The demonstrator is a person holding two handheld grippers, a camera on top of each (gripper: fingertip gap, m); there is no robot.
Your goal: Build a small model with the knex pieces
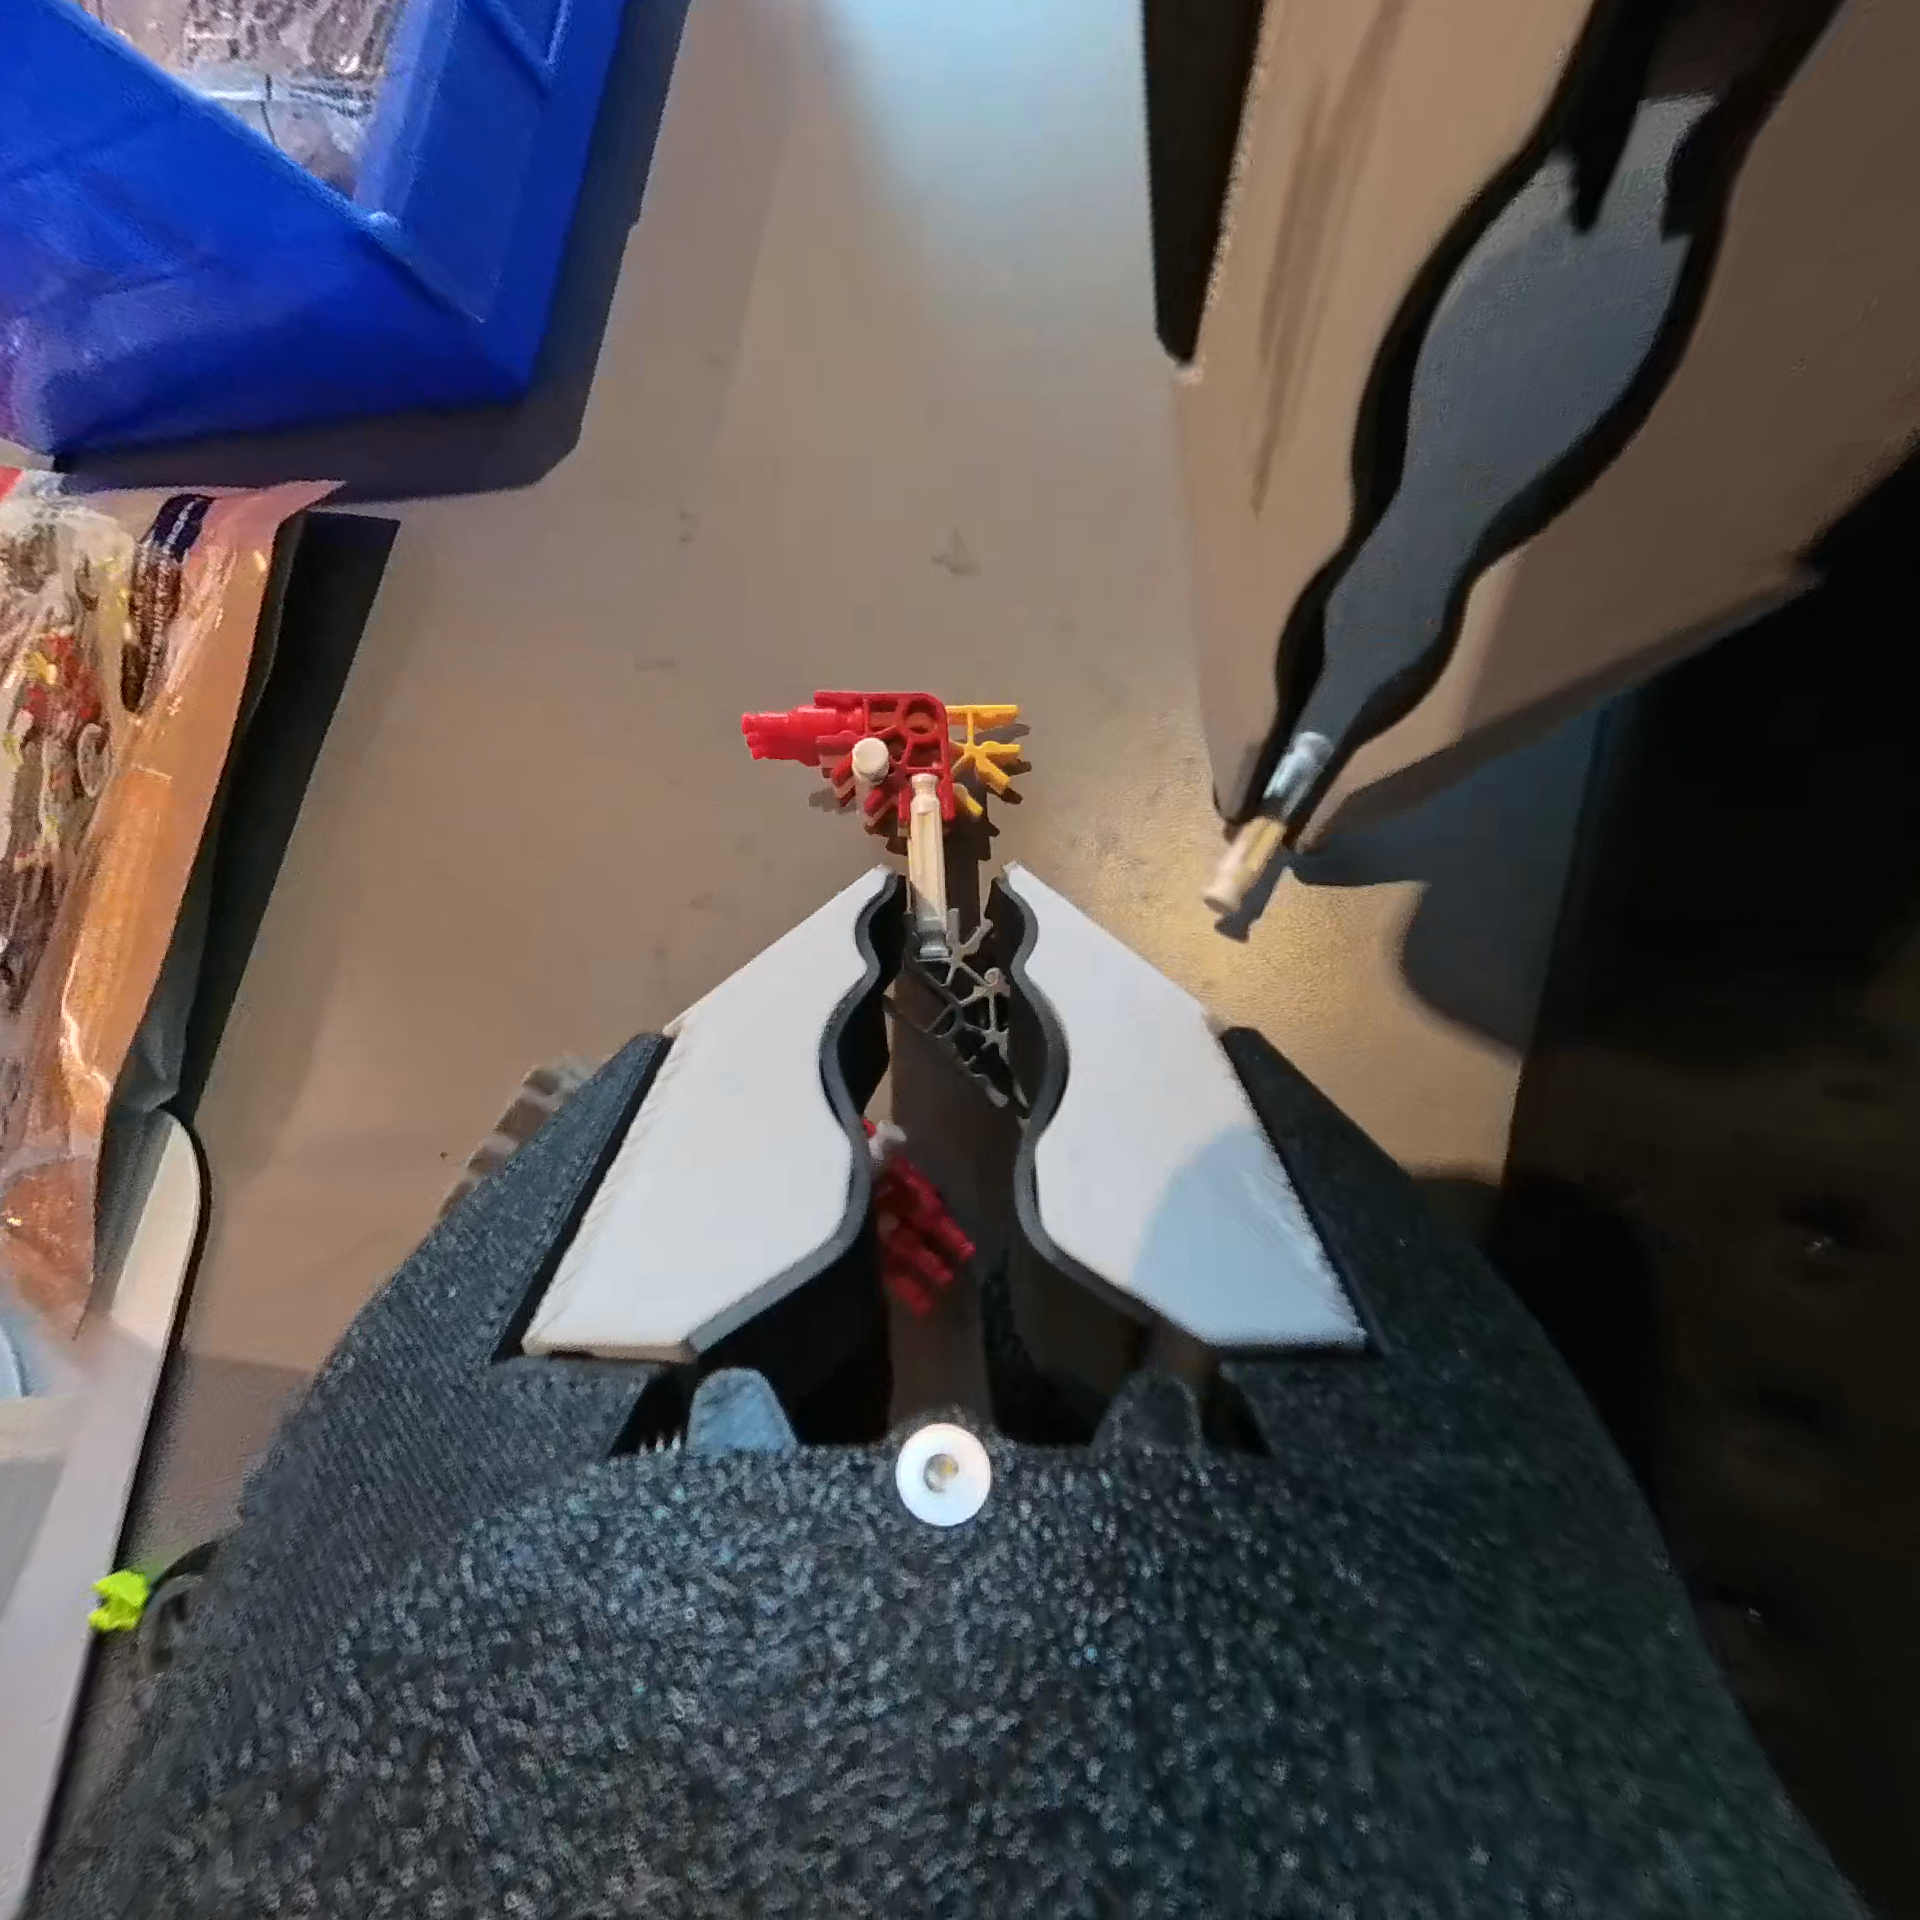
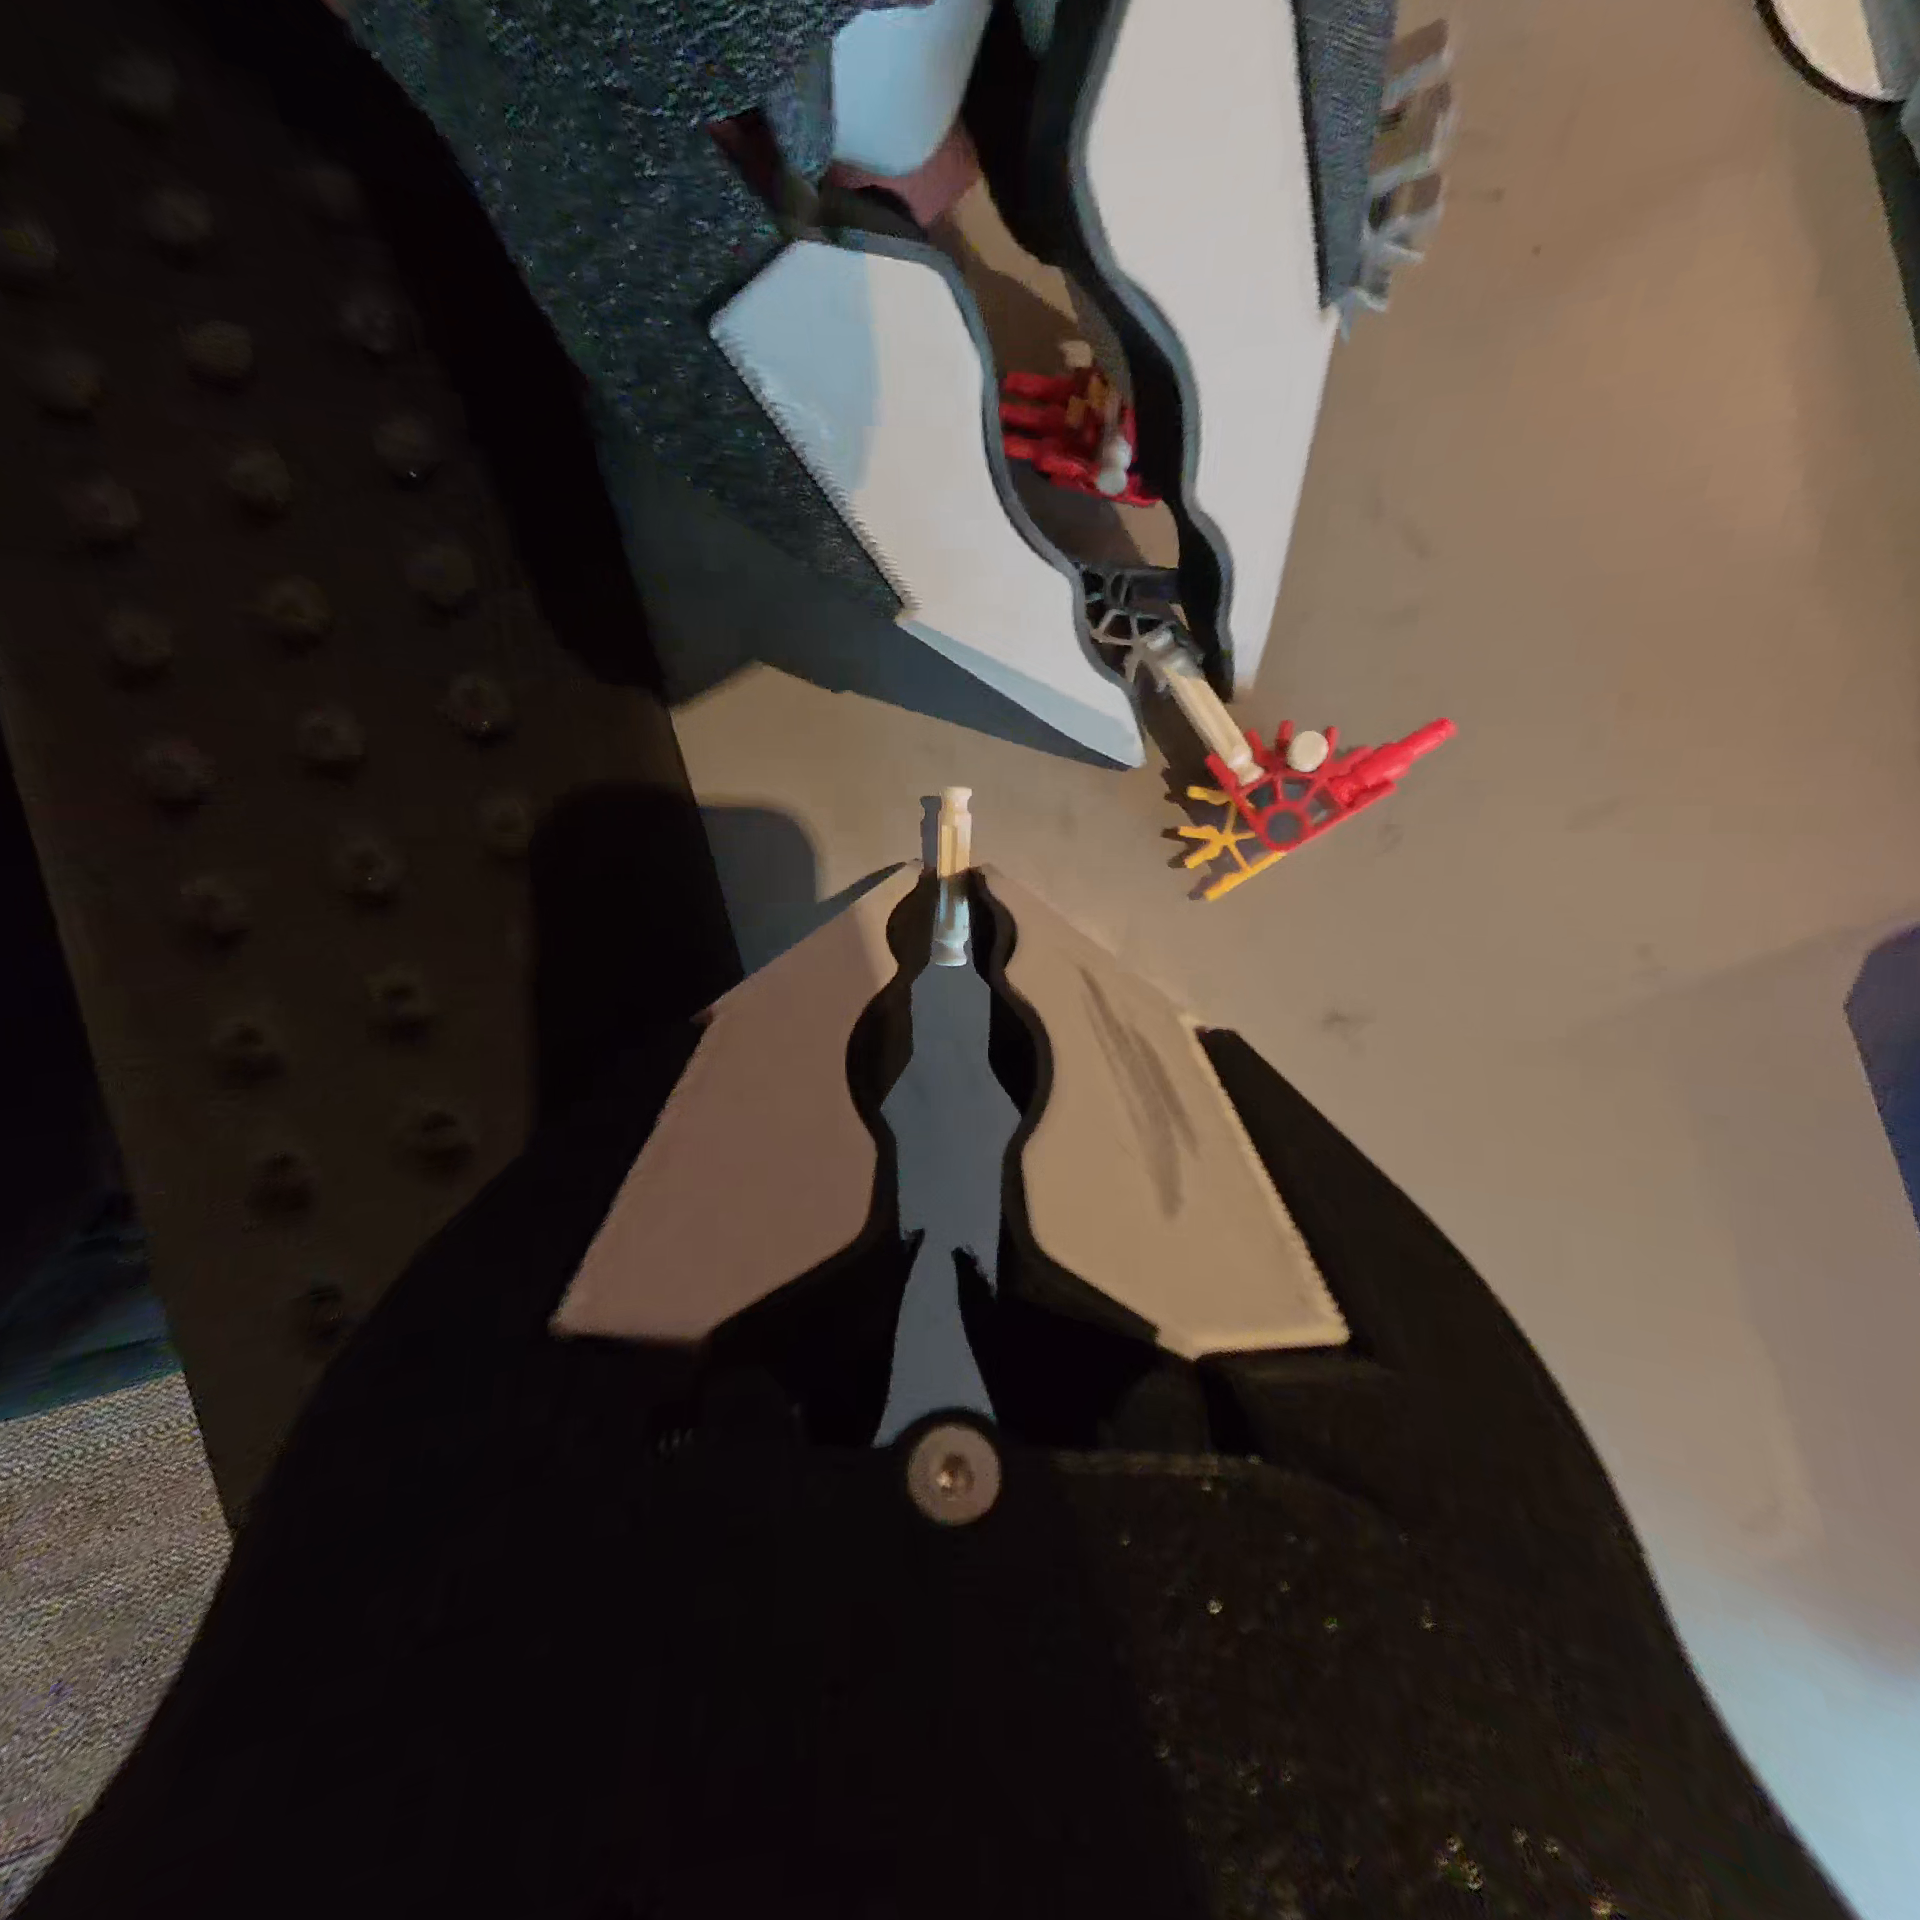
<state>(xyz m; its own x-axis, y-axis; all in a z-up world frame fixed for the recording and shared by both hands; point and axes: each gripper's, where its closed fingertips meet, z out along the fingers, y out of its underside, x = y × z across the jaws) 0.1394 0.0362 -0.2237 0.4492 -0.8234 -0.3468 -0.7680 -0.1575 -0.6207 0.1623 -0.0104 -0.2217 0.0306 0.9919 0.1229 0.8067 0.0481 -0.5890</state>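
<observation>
The left hand-held gripper (image 1: pixel 948 914) pinches a light, rigid rod-and-connector assembly (image 1: pixel 914 764) at its grey connector (image 1: pixel 961 997), while the right hand-held gripper (image 2: pixel 951 878) pinches a white rod (image 2: pixel 952 842), probably slippery.

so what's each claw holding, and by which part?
Left claw: toy assembly, gripped at its grey connector. Right claw: short white rod, gripped mid-length.

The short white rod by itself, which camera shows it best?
The right wrist view: the white rod is sharp and central, pinched in the right tool. The left wrist view shows it blurred and far off to one side.
</observation>
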